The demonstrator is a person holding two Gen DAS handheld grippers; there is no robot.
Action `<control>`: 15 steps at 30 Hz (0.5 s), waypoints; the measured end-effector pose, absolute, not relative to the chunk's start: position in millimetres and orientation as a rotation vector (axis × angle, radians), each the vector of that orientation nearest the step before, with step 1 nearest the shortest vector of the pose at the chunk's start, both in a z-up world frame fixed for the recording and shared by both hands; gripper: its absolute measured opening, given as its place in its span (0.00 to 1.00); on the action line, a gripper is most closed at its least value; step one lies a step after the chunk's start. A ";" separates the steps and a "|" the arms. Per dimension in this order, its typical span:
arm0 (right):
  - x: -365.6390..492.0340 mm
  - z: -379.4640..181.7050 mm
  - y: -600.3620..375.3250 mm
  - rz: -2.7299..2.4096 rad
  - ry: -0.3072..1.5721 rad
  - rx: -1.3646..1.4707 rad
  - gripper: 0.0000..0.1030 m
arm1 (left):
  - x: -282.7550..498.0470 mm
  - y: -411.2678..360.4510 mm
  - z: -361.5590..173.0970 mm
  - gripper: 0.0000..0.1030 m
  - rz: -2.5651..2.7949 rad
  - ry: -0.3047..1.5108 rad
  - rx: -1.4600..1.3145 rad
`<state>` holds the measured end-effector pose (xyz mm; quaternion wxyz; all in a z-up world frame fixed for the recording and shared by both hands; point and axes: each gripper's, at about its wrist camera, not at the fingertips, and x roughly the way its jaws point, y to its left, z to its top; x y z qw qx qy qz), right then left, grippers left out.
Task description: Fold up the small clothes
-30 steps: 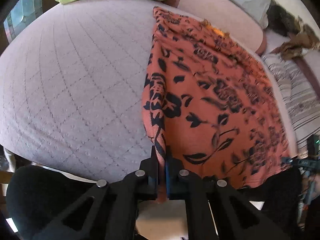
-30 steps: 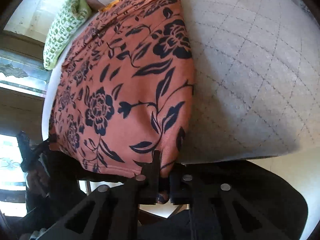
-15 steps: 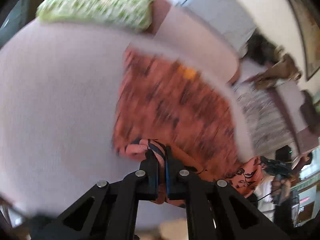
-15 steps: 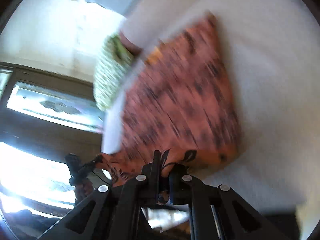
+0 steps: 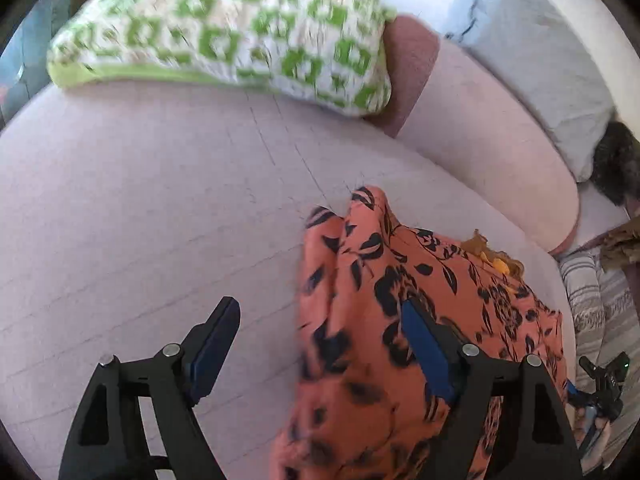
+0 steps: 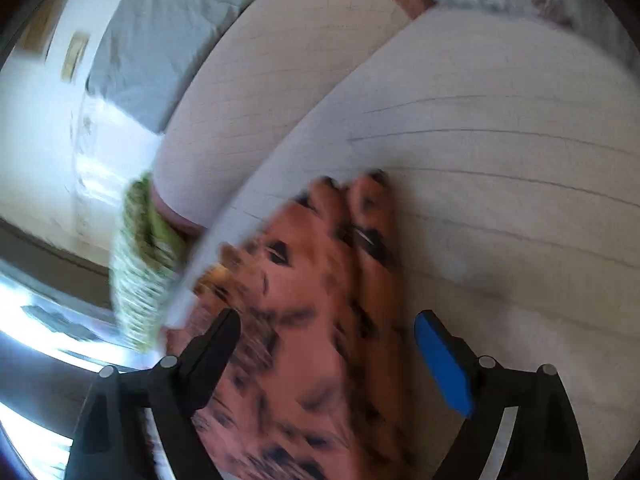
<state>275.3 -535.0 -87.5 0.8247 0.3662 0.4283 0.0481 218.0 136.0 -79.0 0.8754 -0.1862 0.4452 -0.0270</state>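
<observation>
An orange garment with a black flower print (image 5: pixel 360 320) lies folded over on the pale quilted cushion (image 5: pixel 160 200). In the left wrist view my left gripper (image 5: pixel 320 324) has its jaws opening wide. The garment's left edge lies between them, loose, and covers part of the right finger. In the blurred right wrist view the same garment (image 6: pixel 320 300) lies between the jaws of my right gripper (image 6: pixel 328 332), which are opening too. No pad presses on the cloth. The right gripper (image 5: pixel 604 376) also shows at the far right of the left wrist view.
A green and white patterned pillow (image 5: pixel 240 28) lies at the back of the cushion, with a pink bolster (image 5: pixel 500 152) and a grey pillow (image 5: pixel 540 60) behind. Striped cloth (image 5: pixel 600 312) lies at the right. Bright windows (image 6: pixel 40 320) fill the right wrist view's left side.
Both grippers carried the garment's near edge forward over the rest of it, then opened and let it go. The pillow and bolster now loom much closer.
</observation>
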 end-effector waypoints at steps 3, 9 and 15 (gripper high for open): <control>243.6 -79.7 -524.5 0.121 0.927 0.644 0.88 | 179.5 140.5 -71.7 0.81 -0.109 0.906 -0.368; 238.9 -87.0 -505.7 0.155 1.003 0.541 0.88 | 173.6 93.8 -114.4 0.81 -0.219 1.071 -0.210; 258.7 -93.1 -482.1 0.225 1.148 0.508 0.15 | 185.1 71.5 -100.7 0.14 -0.192 1.106 -0.154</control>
